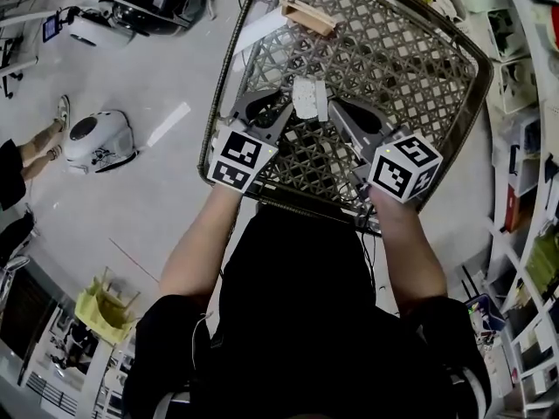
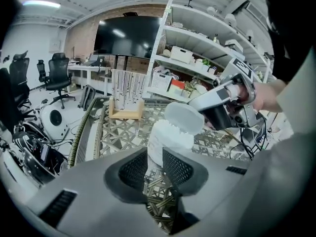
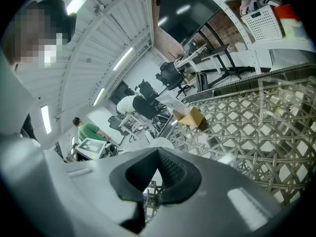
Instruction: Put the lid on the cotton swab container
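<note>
- Grip at left side: left gripper (image 2: 154, 159) is clamped on the lower body of the cotton swab container (image 2: 168, 138). Jaws are pressed to both sides. Container is upright on the lattice table (image 1: 397, 55), approx. centre, between the two grippers.
- Container top: open, w/ white swab ends showing at the mouth. No tilt seen in the body.
- Lid (image 2: 183, 117): white, round, tilted. It sits over the container's right upper edge, touching or just above it; can't tell which. Not seated.
- Right gripper (image 2: 198, 104): comes in from the right w/ jaws clenched on the lid's far edge. Its own view shows jaws nearly together w/ a white sliver of lid between them.
- Wooden block (image 1: 307, 16): at the far end of the table, well apart, not involved.
- Step in hand, per judgement: aligning lid over mouth. Capping is begun but not complete.
- Next move calls for:
  - levelling the lid so it is square to the rim;
  - centring it over the mouth;
  - pressing straight down while the left gripper holds the body.
- Risk: the tilted lid may catch swab tips or seat on one side only.
</note>
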A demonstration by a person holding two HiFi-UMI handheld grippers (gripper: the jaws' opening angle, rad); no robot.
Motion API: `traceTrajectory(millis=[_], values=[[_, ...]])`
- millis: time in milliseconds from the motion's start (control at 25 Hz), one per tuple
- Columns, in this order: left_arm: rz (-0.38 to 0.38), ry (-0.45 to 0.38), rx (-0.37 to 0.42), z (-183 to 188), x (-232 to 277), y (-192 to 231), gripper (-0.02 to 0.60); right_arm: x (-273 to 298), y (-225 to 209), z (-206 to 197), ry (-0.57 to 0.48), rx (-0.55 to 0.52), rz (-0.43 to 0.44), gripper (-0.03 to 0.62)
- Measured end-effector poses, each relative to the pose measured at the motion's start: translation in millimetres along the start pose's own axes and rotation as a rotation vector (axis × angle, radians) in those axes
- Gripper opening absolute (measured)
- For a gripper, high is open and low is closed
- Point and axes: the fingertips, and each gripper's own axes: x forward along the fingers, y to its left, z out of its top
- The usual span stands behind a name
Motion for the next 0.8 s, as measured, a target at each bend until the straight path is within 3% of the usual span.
traceTrajectory(millis=[280, 800], values=[[-0.039, -0.006, 0.004, 2, 11, -20, 0.097, 4, 4, -5, 0.045, -0.018, 0.017, 0.009], [-0.035, -0.030, -0.024, 1, 5, -26, 0.097, 19, 8, -19, 0.197, -0.142, -0.020, 0.009]])
